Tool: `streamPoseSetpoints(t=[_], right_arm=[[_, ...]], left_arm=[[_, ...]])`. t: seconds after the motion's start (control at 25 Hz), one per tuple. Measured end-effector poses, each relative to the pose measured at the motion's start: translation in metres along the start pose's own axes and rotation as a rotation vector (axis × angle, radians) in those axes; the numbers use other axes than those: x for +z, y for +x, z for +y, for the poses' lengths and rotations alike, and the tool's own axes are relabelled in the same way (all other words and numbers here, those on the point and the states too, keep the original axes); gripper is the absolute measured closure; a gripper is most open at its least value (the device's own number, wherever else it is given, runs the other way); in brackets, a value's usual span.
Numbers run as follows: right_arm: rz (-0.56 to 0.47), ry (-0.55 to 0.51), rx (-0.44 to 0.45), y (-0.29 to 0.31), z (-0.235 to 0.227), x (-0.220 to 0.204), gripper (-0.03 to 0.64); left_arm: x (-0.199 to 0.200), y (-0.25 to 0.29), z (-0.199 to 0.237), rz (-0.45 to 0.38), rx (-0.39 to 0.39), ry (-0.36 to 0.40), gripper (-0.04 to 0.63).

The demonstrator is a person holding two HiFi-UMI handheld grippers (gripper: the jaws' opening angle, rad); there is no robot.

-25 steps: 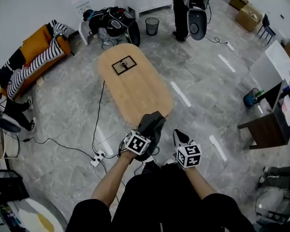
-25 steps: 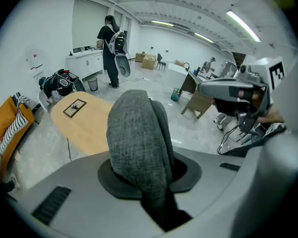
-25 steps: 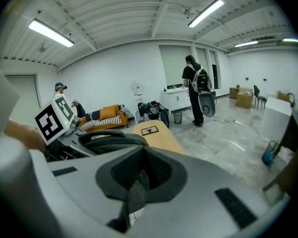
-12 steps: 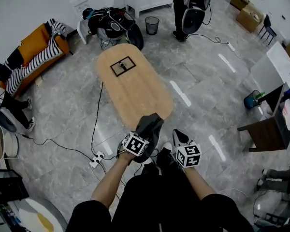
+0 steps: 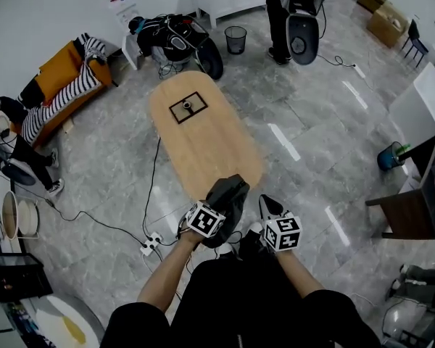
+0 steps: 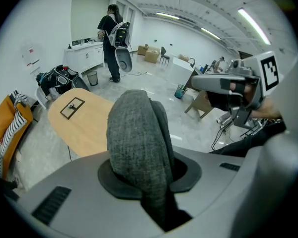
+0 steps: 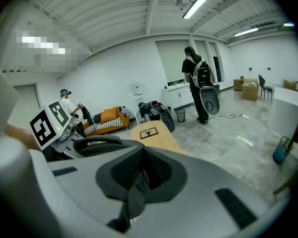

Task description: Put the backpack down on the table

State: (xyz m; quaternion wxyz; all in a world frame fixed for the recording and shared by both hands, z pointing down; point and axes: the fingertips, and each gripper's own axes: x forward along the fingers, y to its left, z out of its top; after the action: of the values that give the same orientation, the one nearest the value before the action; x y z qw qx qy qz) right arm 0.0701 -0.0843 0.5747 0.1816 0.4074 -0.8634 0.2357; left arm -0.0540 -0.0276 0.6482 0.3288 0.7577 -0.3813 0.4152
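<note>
Gripping a bunched fold of the grey backpack, the left gripper has its fingers closed tight on the fabric. The right gripper, just beside it, has its fingers pinched on a dark strap of the bag. The backpack sits at lower centre of the head view, by the near end of the wooden table.
</note>
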Motion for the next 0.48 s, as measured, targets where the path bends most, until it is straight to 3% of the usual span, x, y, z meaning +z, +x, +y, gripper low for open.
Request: streamPoseSetpoints(t=[0.48], right_arm=[[0.002,0.051,0.003,0.012,-0.074,0.024,0.606]], left_arm=[[0.086,0.025,-0.002,-0.019,0.019,-0.001,0.499]])
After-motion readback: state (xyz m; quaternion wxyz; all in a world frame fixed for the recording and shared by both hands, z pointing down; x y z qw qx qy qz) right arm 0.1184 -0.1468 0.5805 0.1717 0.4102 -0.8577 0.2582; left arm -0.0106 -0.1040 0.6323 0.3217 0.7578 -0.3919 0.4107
